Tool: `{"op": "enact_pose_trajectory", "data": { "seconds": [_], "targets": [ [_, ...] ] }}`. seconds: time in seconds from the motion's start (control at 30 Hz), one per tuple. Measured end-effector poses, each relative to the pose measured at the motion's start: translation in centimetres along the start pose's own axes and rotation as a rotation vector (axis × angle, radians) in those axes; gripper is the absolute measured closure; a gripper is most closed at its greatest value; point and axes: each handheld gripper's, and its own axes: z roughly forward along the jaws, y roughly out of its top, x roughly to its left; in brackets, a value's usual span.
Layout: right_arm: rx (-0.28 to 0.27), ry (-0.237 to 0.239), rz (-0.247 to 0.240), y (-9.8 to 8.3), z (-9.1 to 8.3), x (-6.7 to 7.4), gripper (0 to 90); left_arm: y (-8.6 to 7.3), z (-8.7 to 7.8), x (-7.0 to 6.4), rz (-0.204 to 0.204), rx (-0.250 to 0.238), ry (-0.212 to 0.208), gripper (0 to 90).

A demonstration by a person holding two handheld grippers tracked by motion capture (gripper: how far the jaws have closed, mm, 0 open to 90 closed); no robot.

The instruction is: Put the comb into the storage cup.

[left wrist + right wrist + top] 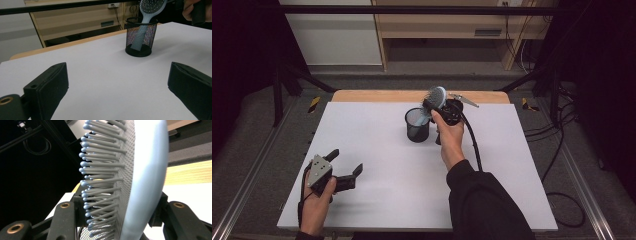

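Right claw [432,106] grips hairbrush [436,97] in mesh cup [417,125].

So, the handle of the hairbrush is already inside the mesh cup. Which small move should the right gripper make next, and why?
Probably open the jaws and let go. The right gripper grips the hairbrush by its head, and the handle already reaches down to the bottom of the mesh cup, leaning on the rim. The left gripper rests open and apart, so nothing else waits.
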Motion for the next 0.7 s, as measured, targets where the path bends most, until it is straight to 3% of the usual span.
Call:
{"op": "enact_pose_trajectory", "data": {
  "seconds": [0.7],
  "targets": [
    [0.008, -0.004, 0.014, -0.01, -0.22, -0.63, 47.3, 0.01, 0.01, -0.05, 0.004, 0.0, 0.001, 3.0]
  ]
}}
